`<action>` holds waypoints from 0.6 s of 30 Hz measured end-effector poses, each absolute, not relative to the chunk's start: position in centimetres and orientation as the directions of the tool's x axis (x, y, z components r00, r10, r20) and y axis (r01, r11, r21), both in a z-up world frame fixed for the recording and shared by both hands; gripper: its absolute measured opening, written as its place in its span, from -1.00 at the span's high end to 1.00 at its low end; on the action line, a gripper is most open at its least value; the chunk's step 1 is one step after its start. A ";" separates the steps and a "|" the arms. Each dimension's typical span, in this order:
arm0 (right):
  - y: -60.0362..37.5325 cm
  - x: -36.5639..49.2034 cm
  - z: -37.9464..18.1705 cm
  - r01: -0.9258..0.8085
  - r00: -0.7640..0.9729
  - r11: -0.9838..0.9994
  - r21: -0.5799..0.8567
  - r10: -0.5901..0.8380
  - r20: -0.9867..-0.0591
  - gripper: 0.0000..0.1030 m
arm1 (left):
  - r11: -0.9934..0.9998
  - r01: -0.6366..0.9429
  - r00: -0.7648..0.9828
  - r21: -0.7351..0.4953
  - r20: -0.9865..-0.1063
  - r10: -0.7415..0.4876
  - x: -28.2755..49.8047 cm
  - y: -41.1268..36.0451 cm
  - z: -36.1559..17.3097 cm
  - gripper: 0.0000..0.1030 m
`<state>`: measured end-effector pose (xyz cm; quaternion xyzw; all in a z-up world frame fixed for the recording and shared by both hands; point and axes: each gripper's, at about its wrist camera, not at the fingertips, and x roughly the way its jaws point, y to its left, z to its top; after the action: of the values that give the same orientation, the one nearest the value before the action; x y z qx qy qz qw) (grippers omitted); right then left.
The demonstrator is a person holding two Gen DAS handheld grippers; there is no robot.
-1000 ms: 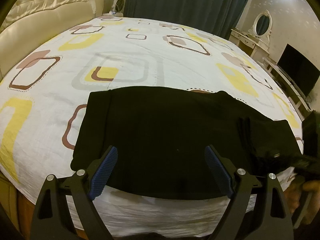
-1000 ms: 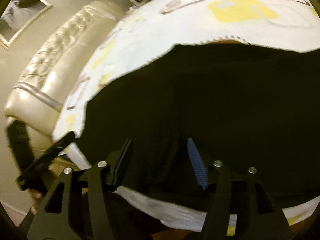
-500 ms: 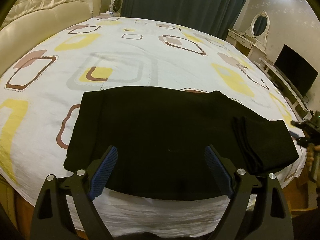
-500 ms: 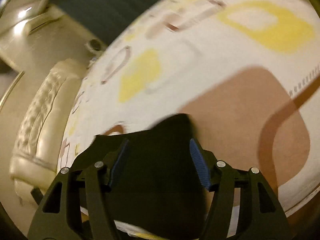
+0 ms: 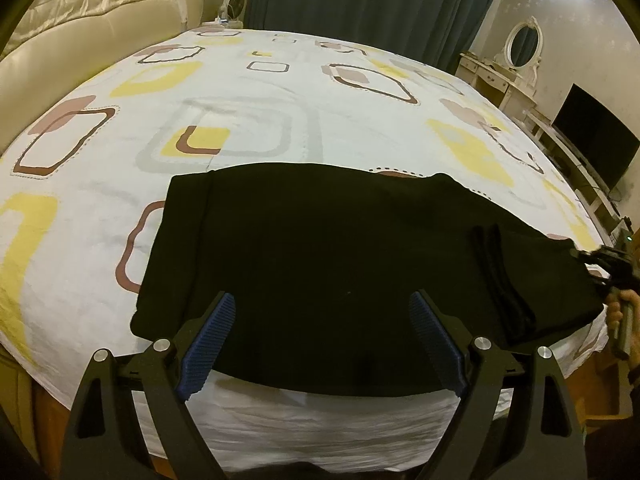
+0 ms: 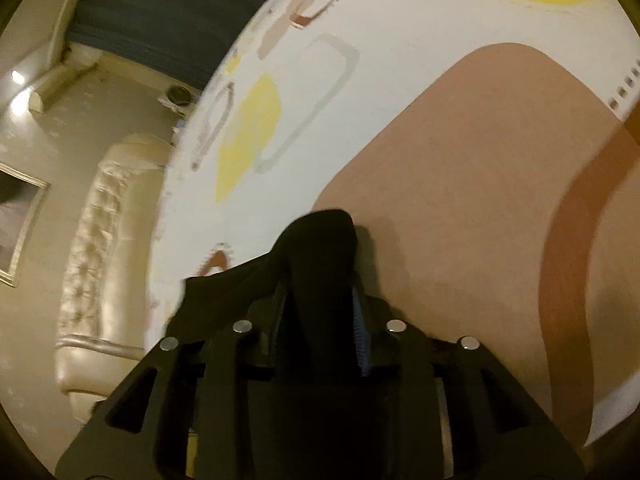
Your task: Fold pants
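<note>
Right gripper point(image 6: 320, 312) is now clenched on a bunched corner of the black pants point(image 5: 340, 264), its blue pads point(image 6: 360, 344) pressed against the fabric on both sides; half a second ago the same fingers stood apart around this corner, so the grasp has just been made. Cloth rises in a small peak ahead of the fingertips, just above the brown patch of the patterned bedsheet point(image 5: 280, 100). Left gripper point(image 5: 320, 344) remains released, fingers spread wide, hovering over the near edge of the pants without touching them, as in the two earlier views. From the left wrist view the right gripper point(image 5: 612, 268) appears at the far right end of the garment, where a second ago it lay over the fabric. Pants lie flat near the front edge of the bed, already doubled into a broad dark rectangle, with ridged seams near the right end. Judgement: with the right-end corner secured, the next fold can proceed by carrying that end leftward over the body; a single-corner grip may let the layers skew. Beyond the bed stand a cream tufted headboard point(image 5: 92, 12) and dark curtains point(image 5: 368, 0).
</note>
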<state>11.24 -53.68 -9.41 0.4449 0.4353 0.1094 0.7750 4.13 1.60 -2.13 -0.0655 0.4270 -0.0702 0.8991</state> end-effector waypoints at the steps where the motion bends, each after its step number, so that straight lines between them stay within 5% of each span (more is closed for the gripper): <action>1: -54.0 10.4 -9.3 0.213 0.607 0.567 0.796 0.562 -0.562 0.39 | 0.981 0.068 0.627 -0.180 -0.757 -0.183 4.1 1.7 -2.1 -0.70; 7: -54.6 4.4 -8.9 0.188 0.626 0.513 0.838 0.594 -0.505 0.38 | 0.976 0.053 0.626 -0.209 -0.755 -0.196 4.1 2.1 -1.9 -0.70; 18: -53.3 2.4 -10.9 0.250 0.583 0.641 0.726 0.498 -0.641 0.51 | 0.979 0.064 0.637 -0.194 -0.747 -0.190 4.0 2.0 -1.6 -0.70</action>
<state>2.39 -53.28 -10.87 0.4164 0.4496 0.0788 0.7863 3.97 1.98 -1.63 -0.0749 0.4201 -0.0704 0.9017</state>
